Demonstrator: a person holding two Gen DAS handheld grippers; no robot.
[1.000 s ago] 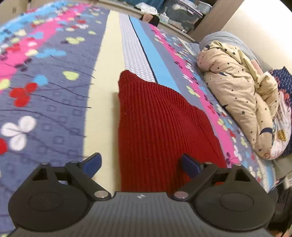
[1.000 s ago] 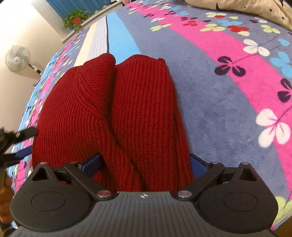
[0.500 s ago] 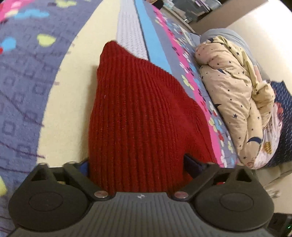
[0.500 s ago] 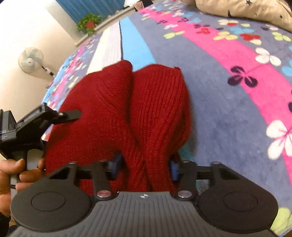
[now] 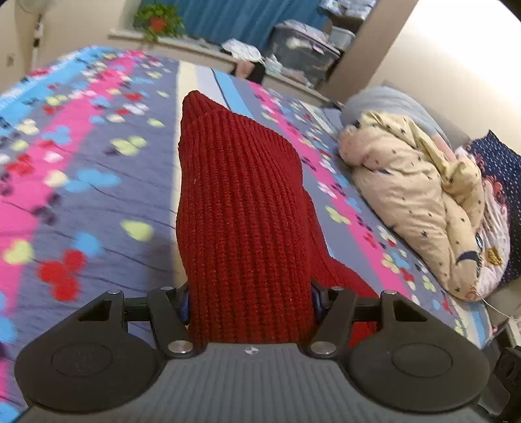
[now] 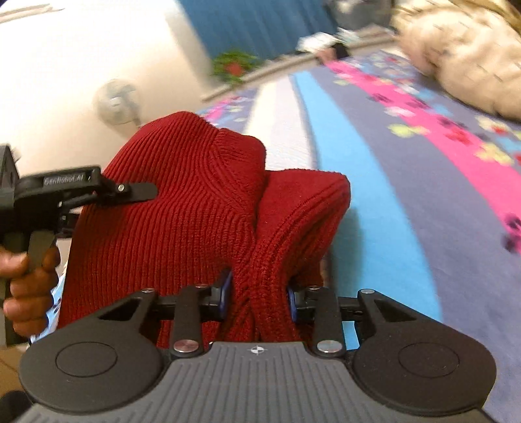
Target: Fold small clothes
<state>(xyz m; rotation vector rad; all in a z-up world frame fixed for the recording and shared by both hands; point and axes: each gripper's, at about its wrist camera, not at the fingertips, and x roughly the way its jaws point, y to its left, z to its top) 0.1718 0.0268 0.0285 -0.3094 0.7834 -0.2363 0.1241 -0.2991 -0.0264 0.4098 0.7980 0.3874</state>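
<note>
A red ribbed knit sweater (image 5: 241, 201) hangs lifted above the flowered bedsheet (image 5: 81, 182). My left gripper (image 5: 250, 301) is closing, and its blue pads press into a thick fold of the sweater's edge. My right gripper (image 6: 259, 297) is also closing on a bunched fold of the same sweater (image 6: 182, 201), with knit pinched between its pads. In the right wrist view, one finger (image 6: 136, 190) of the left gripper reaches in from the left at the sweater's side, with a hand (image 6: 26, 286) on its grip. The sweater's lower part is hidden behind both grippers.
A cream star-print duvet bundle (image 5: 416, 201) and a dark blue dotted pillow (image 5: 501, 182) lie along the bed's right side. Storage boxes (image 5: 302, 55) and a potted plant (image 5: 156, 21) stand beyond the far edge. A fan (image 6: 117, 104) stands by the wall.
Both grippers went from open over the flat sweater to closed on its near edge. They have risen, and the sweater has come up off the bed with them.
</note>
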